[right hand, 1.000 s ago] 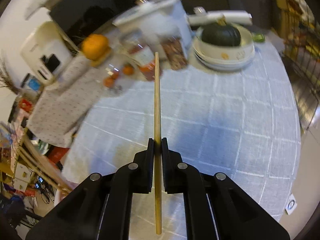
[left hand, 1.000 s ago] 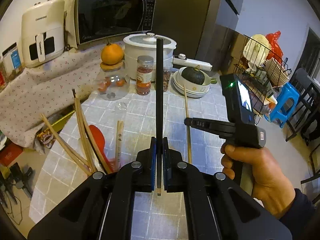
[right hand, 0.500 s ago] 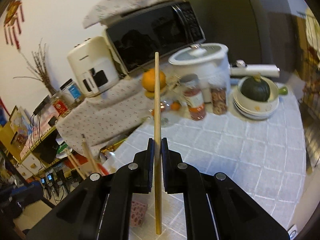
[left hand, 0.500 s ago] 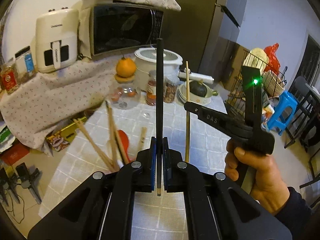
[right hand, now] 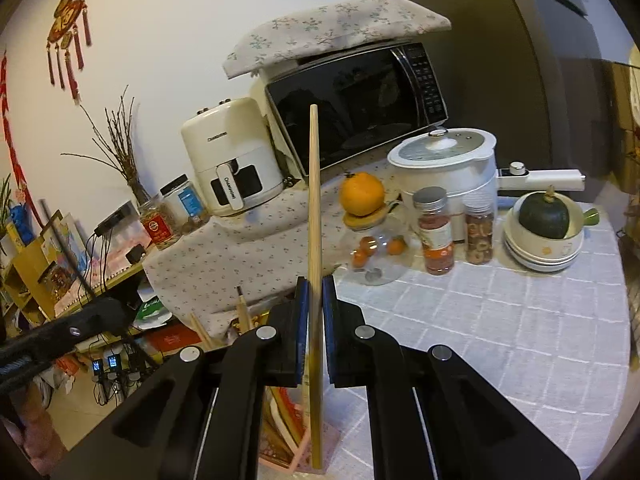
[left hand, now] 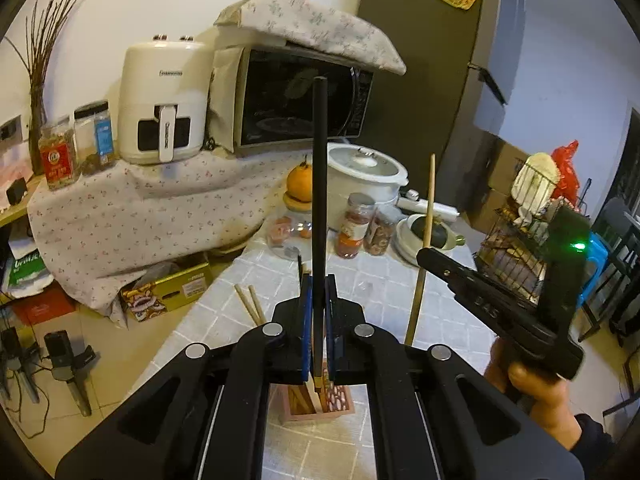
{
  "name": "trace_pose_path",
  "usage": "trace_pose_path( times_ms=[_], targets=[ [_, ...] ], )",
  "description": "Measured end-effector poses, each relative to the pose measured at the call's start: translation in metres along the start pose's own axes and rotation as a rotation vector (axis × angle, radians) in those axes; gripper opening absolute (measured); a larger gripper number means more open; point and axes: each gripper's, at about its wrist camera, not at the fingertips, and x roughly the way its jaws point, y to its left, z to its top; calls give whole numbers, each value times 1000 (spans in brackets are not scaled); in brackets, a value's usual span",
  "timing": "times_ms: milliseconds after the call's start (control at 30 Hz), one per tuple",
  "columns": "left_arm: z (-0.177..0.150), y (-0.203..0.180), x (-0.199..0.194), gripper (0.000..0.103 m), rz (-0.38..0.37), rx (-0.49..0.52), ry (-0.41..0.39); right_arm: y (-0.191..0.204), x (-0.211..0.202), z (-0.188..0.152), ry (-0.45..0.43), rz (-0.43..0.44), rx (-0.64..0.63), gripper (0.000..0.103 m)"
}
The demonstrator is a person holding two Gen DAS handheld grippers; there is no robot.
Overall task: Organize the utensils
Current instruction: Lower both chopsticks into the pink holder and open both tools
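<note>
My left gripper [left hand: 318, 304] is shut on a black chopstick [left hand: 319, 184] held upright, its lower tip just above a pink utensil holder [left hand: 316, 406] on the table. My right gripper [right hand: 315, 308] is shut on a light wooden chopstick [right hand: 314, 208], also upright, its lower end over the same pink holder [right hand: 292, 436]. The right gripper with its wooden chopstick [left hand: 424, 248] shows in the left wrist view on the right. Several wooden chopsticks [left hand: 250, 304] stand in the holder.
The table has a white checked cloth [right hand: 500, 320]. At its back stand a glass jar with an orange on top [right hand: 366, 240], two spice jars [right hand: 436, 230], a white cooker [right hand: 448, 168] and stacked bowls holding a green squash [right hand: 544, 236]. A microwave [left hand: 296, 100] and air fryer [left hand: 166, 104] stand behind.
Both grippers have tilted up and moved over the pink holder, each keeping its chopstick. The holder now sits directly below both chopstick ends.
</note>
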Motion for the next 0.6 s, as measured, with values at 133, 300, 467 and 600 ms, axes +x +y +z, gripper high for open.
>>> trace_pose_path(
  times_ms=[133, 300, 467, 600],
  targets=[
    [-11, 0, 21, 5, 35, 18, 33, 8, 5, -7, -11, 9, -9, 8],
    [-26, -2, 49, 5, 29, 8, 124, 23, 12, -17, -24, 31, -49, 8],
    [-35, 3, 67, 6, 64, -9, 213, 28, 21, -26, -19, 41, -58, 8],
    [-30, 11, 58, 16, 36, -42, 213, 26, 23, -30, -25, 51, -39, 8]
  ],
)
